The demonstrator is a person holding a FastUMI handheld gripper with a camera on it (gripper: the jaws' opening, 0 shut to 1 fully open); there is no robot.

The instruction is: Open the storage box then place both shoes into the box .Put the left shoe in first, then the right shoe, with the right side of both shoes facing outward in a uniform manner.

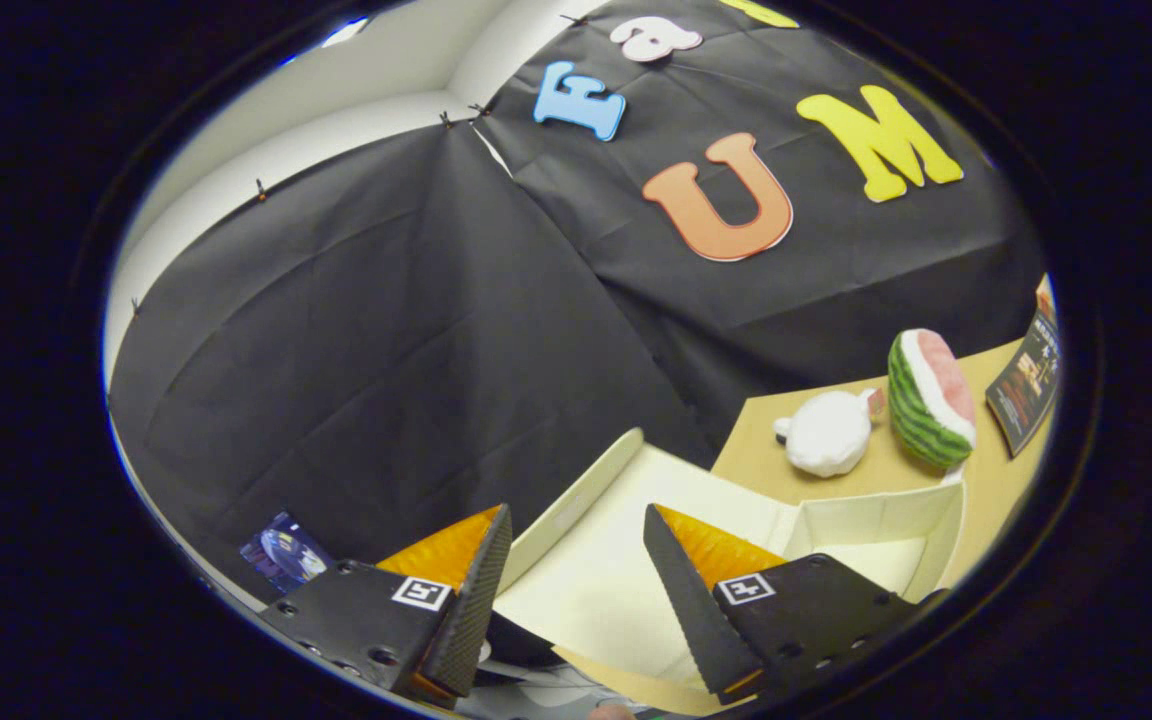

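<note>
Hand-held gripper [576,550] open; storage box [876,525] partly hidden.

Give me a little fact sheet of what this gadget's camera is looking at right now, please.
gripper: jaws apart, holding nothing
storage box: cream cardboard box, lid open, cream inside showing between and beyond the jaws
box lid: cream flap raised between the jaws
table: tan tabletop beyond the box
toys: white plush animal beside a plush watermelon slice, both on the table beyond the box
other: dark printed booklet past the watermelon
shoes in the box: cannot tell
</note>
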